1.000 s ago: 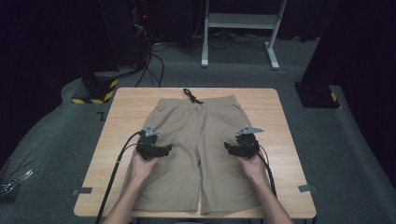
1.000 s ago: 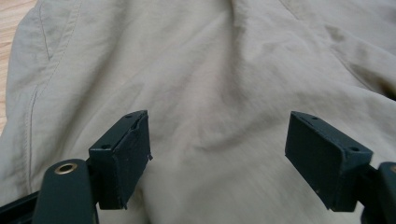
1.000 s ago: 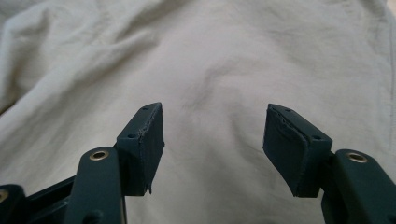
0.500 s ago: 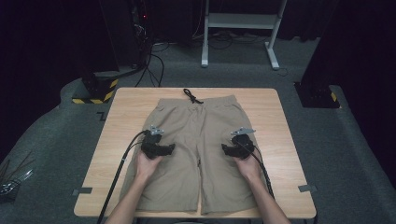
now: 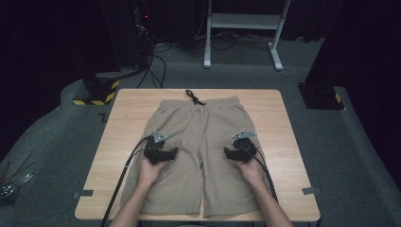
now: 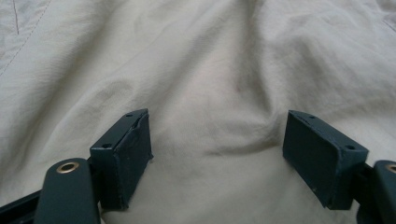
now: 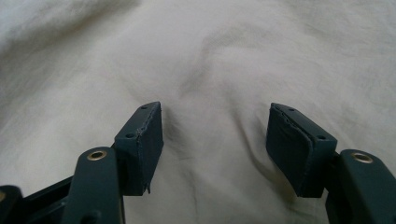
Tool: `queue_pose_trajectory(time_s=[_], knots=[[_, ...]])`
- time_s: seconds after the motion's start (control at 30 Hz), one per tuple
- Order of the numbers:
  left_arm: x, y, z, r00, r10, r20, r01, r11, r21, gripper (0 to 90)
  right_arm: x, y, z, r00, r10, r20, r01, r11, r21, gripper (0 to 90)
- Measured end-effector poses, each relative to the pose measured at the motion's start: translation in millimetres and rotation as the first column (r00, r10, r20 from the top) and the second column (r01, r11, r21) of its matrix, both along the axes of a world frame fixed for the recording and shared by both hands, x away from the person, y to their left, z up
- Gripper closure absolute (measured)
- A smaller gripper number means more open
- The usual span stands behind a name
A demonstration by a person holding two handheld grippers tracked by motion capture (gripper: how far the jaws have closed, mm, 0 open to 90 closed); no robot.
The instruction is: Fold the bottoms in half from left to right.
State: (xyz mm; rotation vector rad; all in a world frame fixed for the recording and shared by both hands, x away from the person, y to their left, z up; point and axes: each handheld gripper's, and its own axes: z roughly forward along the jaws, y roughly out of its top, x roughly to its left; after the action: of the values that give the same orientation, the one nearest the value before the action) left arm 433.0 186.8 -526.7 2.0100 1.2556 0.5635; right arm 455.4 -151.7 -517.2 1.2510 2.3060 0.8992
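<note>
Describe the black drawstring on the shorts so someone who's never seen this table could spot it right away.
Start at the light wooden table and the tan shorts spread flat across it, legs toward the person. Follow the shorts to the waistband at the far edge. There, at the middle, the drawstring trails onto the bare wood: a short black cord, far thinner than the cables running from the tongs.

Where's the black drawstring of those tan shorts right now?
In the high view, the black drawstring lies at the tan shorts' waistband, on the wooden table's far side, left of centre.
</note>
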Motion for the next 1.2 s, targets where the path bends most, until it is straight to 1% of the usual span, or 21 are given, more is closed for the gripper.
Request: queue_pose_trajectory(time_s=[0.1,0.13,0.2,0.43,0.53,0.63,0.7,0.73,0.77,0.8,0.83,1.0,1.2], knots=[[-1.2,-0.6,-0.1,1.0,-0.001,-0.001,0.001,1.0,-0.005,23.6,-0.8,0.3,0.6,1.0,0.001,-0.005,-0.001,1.0,-0.005,36.6],[-2.0,-0.5,0.0,1.0,-0.005,0.001,0.005,1.0,0.002,23.6,-1.2,0.4,0.8,1.0,0.0,-0.007,0.0,1.0,-0.005,36.6],[-2.5,-0.8,-0.1,1.0,-0.008,0.001,0.008,1.0,0.0,23.7,-1.9,0.6,1.0,1.0,-0.003,-0.009,0.003,1.0,-0.007,36.6],[-9.1,-3.4,-0.2,0.9999,-0.017,0.001,0.017,0.9999,-0.002,23.8,-3.8,1.1,1.8,0.9999,-0.001,-0.017,0.001,0.9999,-0.012,36.6],[-13.1,-4.3,-0.1,0.9997,-0.024,0.002,0.024,0.9997,0.0,23.8,-8.1,1.3,2.2,0.9998,-0.002,-0.021,0.001,0.9999,-0.016,36.6],[-17.4,-5.4,-0.1,0.9997,-0.026,0.001,0.026,0.9997,0.0,23.8,-17.6,-0.5,1.1,0.9999,0.004,-0.011,-0.004,1.0,-0.007,36.7],[-24.0,-7.0,-0.1,0.9995,-0.032,0.0,0.032,0.9995,-0.003,23.9,-23.4,-1.6,0.8,0.9999,0.007,-0.008,-0.007,1.0,-0.006,36.7],[-24.0,-7.0,-0.1,0.9995,-0.032,0.0,0.032,0.9995,-0.003,23.9,-23.4,-1.6,0.8,0.9999,0.007,-0.008,-0.007,1.0,-0.006,36.7],[-27.5,-7.6,-0.1,0.9992,-0.039,0.001,0.039,0.9992,-0.004,23.9,-28.3,-2.3,0.8,0.9999,0.014,-0.008,-0.014,0.9999,-0.006,37.1],[-27.5,-7.6,-0.1,0.9992,-0.039,0.001,0.039,0.9992,-0.004,24.0,-28.3,-2.3,0.8,0.9999,0.014,-0.008,-0.014,0.9999,-0.006,37.1],[-31.7,-8.5,-0.2,0.999,-0.044,0.001,0.044,0.999,-0.006,24.0,-32.8,-2.9,0.7,0.9998,0.018,-0.013,-0.018,0.9998,0.001,37.2],[-36.8,-9.6,-0.2,0.9988,-0.048,0.002,0.048,0.9988,-0.006,24.0,-40.4,-4.5,0.2,0.9996,0.026,-0.008,-0.026,0.9997,0.003,37.1],[-48.1,-12.7,-0.3,0.9985,-0.054,0.001,0.054,0.9985,-0.01,24.0,-49.8,-5.6,-0.6,0.9998,0.022,-0.001,-0.022,0.9997,0.006,37.1]])
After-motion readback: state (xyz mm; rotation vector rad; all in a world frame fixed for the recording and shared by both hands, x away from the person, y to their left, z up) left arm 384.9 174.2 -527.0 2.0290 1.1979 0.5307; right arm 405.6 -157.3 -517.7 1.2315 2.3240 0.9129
